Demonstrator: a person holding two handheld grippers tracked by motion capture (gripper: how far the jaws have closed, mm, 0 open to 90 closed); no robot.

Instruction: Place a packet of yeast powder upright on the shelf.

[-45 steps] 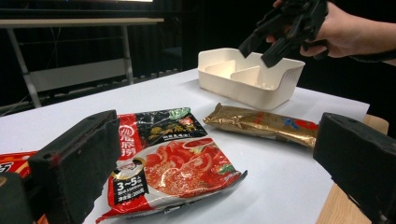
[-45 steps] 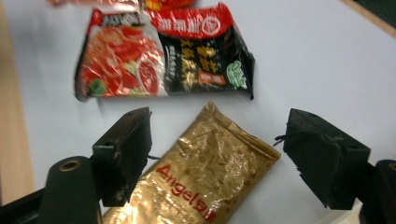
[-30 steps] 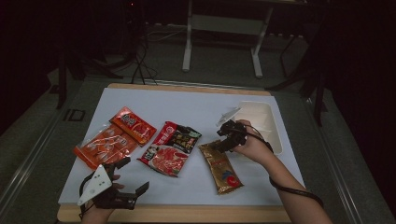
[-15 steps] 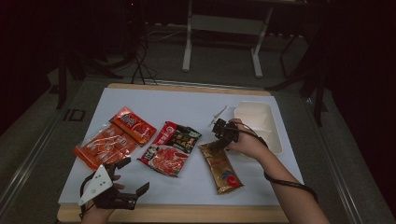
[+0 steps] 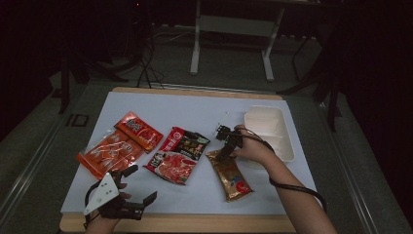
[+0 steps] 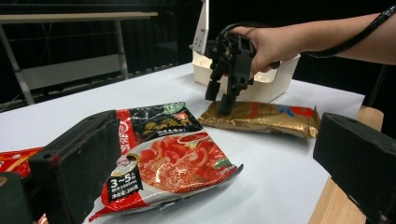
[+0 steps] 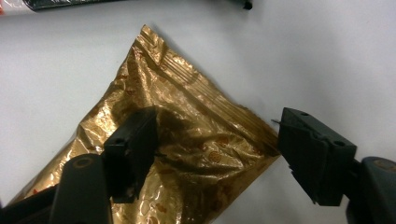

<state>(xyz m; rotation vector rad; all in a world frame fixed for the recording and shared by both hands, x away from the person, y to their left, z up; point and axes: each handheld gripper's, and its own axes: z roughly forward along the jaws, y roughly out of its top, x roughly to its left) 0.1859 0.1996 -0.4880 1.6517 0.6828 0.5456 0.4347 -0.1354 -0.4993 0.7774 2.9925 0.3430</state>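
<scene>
My left gripper (image 5: 127, 204) rests at the lower left of the high view, jaws spread and empty, well apart from the work; the red hot-pot soup-base packet (image 5: 177, 155) lies between it and the target. Right of centre, the gold foil pouch (image 5: 230, 174) lies flat on the desk (image 5: 195, 109), its long axis running from upper left down to lower right. My right gripper (image 5: 223, 152) stands over the pouch's upper-left end, pointing down, with the white tray (image 5: 272, 127) just beside it to the right. In the right gripper view the jaws straddle that crimped end (image 7: 187, 135): one jaw over the foil, the other off the edge over bare desk, unclenched, nothing pinched yet. I judge the right hand is far nearer, and it needs to close across the pouch's short width.
</scene>
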